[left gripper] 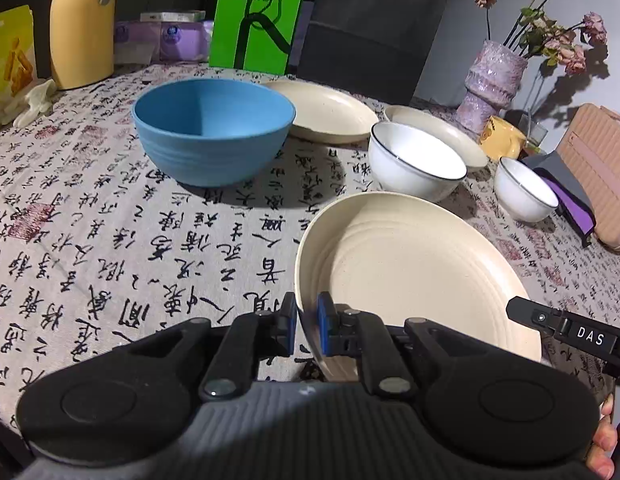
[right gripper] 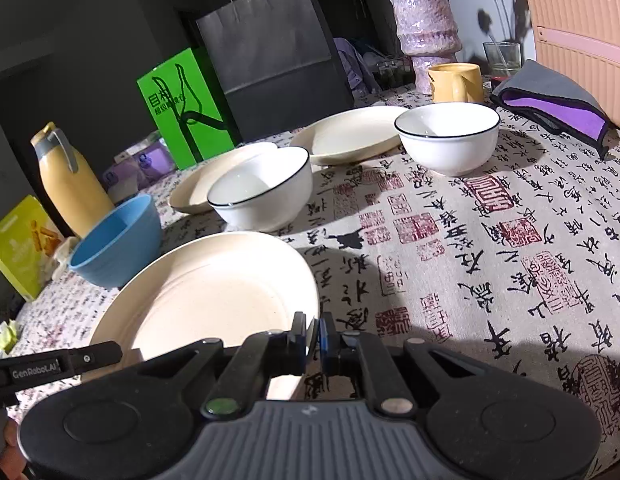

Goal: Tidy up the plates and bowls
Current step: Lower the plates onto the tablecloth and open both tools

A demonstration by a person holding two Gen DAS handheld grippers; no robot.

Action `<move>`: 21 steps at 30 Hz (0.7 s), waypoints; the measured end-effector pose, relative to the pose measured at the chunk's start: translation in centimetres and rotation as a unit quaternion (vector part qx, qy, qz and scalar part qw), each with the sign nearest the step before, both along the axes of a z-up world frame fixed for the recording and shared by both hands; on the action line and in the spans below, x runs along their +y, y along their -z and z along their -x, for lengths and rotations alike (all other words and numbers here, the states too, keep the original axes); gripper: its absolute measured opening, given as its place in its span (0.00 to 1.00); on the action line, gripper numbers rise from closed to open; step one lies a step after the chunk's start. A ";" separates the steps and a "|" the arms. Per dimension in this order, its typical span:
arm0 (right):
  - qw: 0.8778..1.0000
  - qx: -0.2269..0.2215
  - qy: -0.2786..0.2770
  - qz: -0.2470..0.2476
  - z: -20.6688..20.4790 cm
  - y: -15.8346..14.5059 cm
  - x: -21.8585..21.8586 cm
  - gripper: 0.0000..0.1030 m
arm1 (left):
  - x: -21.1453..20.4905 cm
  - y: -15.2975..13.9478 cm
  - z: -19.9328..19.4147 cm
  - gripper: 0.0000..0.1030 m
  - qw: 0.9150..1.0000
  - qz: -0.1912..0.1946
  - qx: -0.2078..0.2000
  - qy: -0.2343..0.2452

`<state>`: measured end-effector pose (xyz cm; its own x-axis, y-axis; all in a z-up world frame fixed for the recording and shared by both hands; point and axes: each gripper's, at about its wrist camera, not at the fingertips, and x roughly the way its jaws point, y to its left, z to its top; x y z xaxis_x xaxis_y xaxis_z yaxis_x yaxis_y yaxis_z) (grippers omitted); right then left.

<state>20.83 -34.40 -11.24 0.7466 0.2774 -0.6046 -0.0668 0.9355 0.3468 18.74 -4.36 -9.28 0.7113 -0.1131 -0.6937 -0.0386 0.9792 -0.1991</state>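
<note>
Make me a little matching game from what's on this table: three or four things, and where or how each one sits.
Things:
1. near cream plate
2. blue bowl
3. yellow mug
4. purple-lined cloth

States:
A. beside the purple vase
B. gripped at its rim by both grippers
C. against the pink case
D. standing free, empty

Pairs: 1-B, 2-D, 3-A, 4-C

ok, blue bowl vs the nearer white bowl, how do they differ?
The blue bowl is matte blue all over with faint ridges on its wall; the white bowl is glossy white with a thin dark line at the rim. The blue bowl looks wider and deeper. The blue bowl stands apart from the plates; the white bowl sits right in front of a cream plate. Both are upright and empty on the tablecloth.
</note>
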 end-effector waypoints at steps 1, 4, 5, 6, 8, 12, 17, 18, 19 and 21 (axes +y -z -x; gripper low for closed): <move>1.000 0.003 0.001 0.001 -0.1 0.2 0.1 0.06 | 0.0 0.2 -0.1 0.10 1.000 -0.001 0.002 0.000; 1.000 0.009 0.003 0.006 -0.4 0.6 0.1 0.06 | -0.2 0.7 -0.3 0.11 1.000 -0.005 0.006 0.002; 1.000 0.010 0.004 0.005 -0.4 0.7 0.1 0.06 | -0.2 0.8 -0.3 0.11 1.000 -0.008 0.006 0.003; 1.000 0.007 0.002 0.004 -0.4 0.7 0.1 0.06 | -0.2 0.9 -0.3 0.11 1.000 -0.011 0.005 0.004; 1.000 0.007 0.002 0.001 -0.5 0.7 -0.1 0.06 | -0.2 1.1 -0.5 0.12 1.000 -0.009 0.006 0.006; 1.000 0.007 -0.001 -0.004 -0.5 0.6 -0.1 0.10 | 0.1 1.1 -0.5 0.12 1.000 -0.002 0.006 0.008; 1.000 -0.006 -0.004 -0.005 0.1 -0.1 0.1 0.30 | 0.4 -0.1 0.6 0.48 1.000 -0.008 -0.026 0.005; 1.000 -0.010 -0.007 -0.006 0.2 -0.4 0.1 0.38 | 0.5 -0.4 1.0 0.59 0.999 -0.009 -0.038 0.005; 1.000 -0.016 -0.008 -0.005 0.4 -0.8 0.2 0.54 | 0.5 -0.7 1.3 0.70 0.999 -0.008 -0.048 0.005; 1.000 -0.028 -0.010 0.004 0.8 -1.4 0.5 0.69 | 0.8 -1.3 1.9 0.88 0.998 -0.004 -0.064 0.002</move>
<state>19.99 -33.95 -9.86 0.7735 0.2889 -0.5641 -0.1050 0.9362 0.3355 16.87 -3.55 -7.97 0.7939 -0.1104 -0.5979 -0.0096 0.9810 -0.1940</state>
